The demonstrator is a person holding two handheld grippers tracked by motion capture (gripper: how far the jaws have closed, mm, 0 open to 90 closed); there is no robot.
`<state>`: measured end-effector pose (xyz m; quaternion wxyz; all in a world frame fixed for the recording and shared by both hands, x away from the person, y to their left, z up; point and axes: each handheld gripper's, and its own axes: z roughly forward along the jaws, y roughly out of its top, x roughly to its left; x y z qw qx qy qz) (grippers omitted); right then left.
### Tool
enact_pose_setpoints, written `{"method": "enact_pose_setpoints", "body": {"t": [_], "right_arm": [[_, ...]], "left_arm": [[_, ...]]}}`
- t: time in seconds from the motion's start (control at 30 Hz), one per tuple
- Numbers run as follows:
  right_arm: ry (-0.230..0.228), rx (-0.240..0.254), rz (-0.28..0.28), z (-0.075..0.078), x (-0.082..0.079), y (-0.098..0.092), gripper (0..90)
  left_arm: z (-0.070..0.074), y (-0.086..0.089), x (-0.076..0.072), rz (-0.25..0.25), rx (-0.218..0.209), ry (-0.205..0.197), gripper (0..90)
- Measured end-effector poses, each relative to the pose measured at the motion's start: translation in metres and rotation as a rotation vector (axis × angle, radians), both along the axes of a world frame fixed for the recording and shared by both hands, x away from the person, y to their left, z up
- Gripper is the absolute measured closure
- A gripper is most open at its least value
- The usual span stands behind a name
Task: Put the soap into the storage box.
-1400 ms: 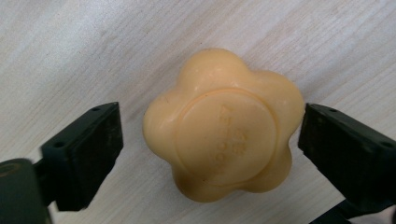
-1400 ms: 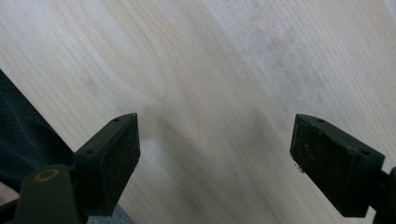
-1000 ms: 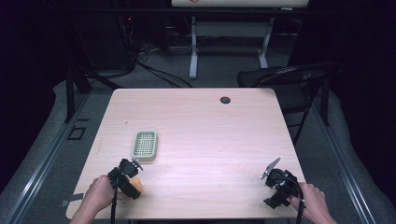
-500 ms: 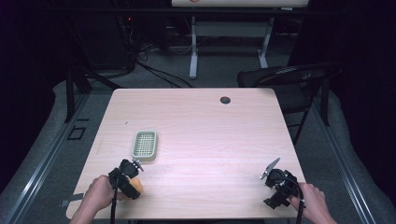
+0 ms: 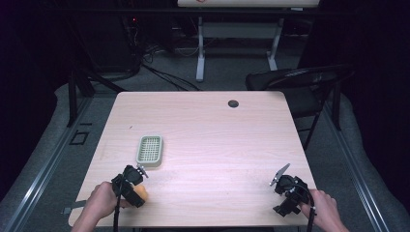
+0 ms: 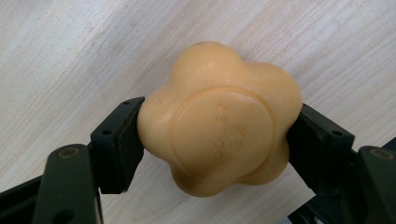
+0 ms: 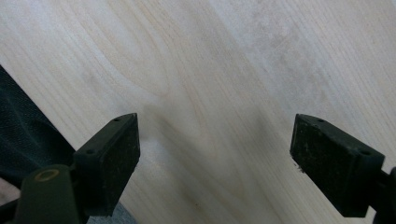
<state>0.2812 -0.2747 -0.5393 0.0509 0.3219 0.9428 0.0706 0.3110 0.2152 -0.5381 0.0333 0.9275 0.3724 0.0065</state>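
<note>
A pale orange, flower-shaped bar of soap [image 6: 219, 107] lies on the light wood table [image 5: 217, 135] near its front left corner, showing in the high view as an orange lump [image 5: 141, 195]. My left gripper [image 6: 218, 144] is shut on it, with one black pad pressed against each side. From above, that gripper [image 5: 130, 185] sits just in front of a green slotted soap dish [image 5: 149, 150], which holds nothing. My right gripper [image 7: 215, 158] is open over bare wood with nothing between its jaws; in the high view it [image 5: 287, 189] rests near the front right corner.
A small black round cap [image 5: 233, 103] sits in the tabletop near the far edge. A dark folding chair [image 5: 300, 82] stands beyond the far right corner. Table legs and cables cross the dark floor behind.
</note>
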Motion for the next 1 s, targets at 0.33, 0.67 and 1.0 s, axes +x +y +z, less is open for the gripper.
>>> {"method": "enact_pose_setpoints", "body": {"t": [0.33, 0.67, 1.0], "right_arm": [[0.003, 0.0, -0.003, 0.0, 0.0, 0.0, 15.7], [0.003, -0.009, 0.0, 0.0, 0.0, 0.0, 15.7], [-0.018, 0.003, -0.002, 0.002, 0.0, 0.001, 15.5]], "left_arm": [[0.006, 0.003, -0.004, -0.002, -0.002, -0.011, 26.9], [0.015, 0.01, 0.0, 0.019, -0.012, -0.031, 26.9], [0.023, 0.012, 0.008, 0.032, -0.027, -0.051, 26.9]]}}
